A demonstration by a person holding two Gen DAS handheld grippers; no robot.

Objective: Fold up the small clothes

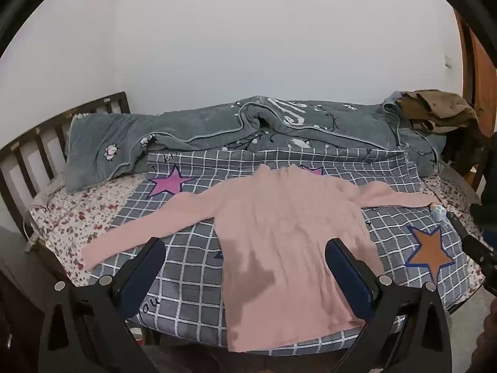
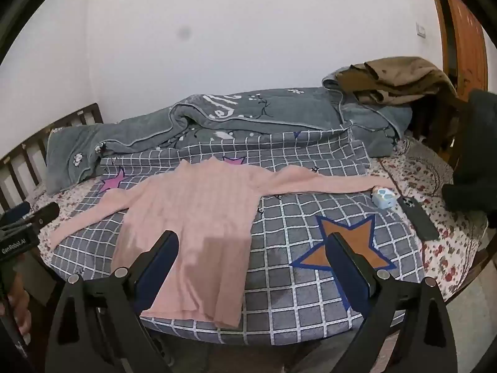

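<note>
Far left there's a dark wooden slatted headboard (image 1: 34,143) with a floral-print bedsheet (image 1: 62,214) running under everything. Behind, along the white wall, a rumpled grey fleece blanket (image 1: 186,127) is bunched up.

The left hand-held gripper (image 1: 245,264) hovers over the near edge of the bed, jaws spread wide with nothing between them; its fingers frame the lower left part of the top without touching it, as far as I can tell.

Middle of the bed: the pale pink long-sleeved knit top (image 1: 279,217) lies flat on a grey grid-pattern quilt with coloured stars (image 1: 192,267), sleeves stretched out to both sides, hem at the near edge, neck toward the wall.

The right hand-held gripper (image 2: 251,255) is also wide open and empty, hanging above the top's lower right edge and the quilt's orange star.

Further right, just past the right sleeve's cuff, sits a small light-blue case (image 2: 383,197), and beside that a black phone (image 2: 417,217) lying face down on the sheet. Back right corner has a brown crumpled garment (image 2: 394,80) piled on the blanket.
</note>
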